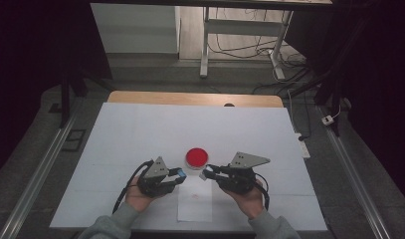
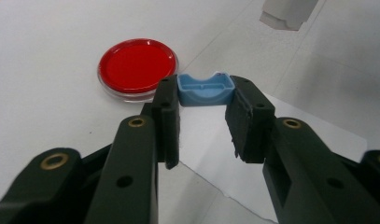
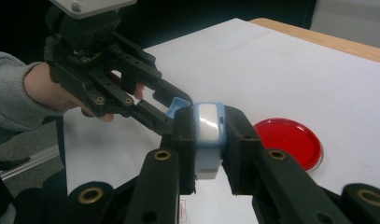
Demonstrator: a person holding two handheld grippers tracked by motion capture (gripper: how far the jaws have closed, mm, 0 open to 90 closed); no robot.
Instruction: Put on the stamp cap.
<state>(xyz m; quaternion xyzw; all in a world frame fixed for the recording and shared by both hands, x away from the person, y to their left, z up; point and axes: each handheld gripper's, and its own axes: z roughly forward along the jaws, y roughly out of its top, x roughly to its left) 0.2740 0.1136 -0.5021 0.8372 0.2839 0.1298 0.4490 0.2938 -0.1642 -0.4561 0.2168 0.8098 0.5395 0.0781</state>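
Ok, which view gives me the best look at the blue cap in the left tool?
The left gripper view: the blue cap sits large and sharp between the jaws. The right gripper view shows only its corner; the high view shows a small blue fleck.

White-covered table (image 1: 140,129), wooden far edge, red round dish (image 1: 196,157) and white paper sheet (image 1: 195,204) lying on it

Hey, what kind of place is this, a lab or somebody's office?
Most likely a lab or recording workspace rather than an office: a table covered in white paper, metal rails along the floor beside it, and loose cables under a desk frame behind. A red dish lies on the paper.
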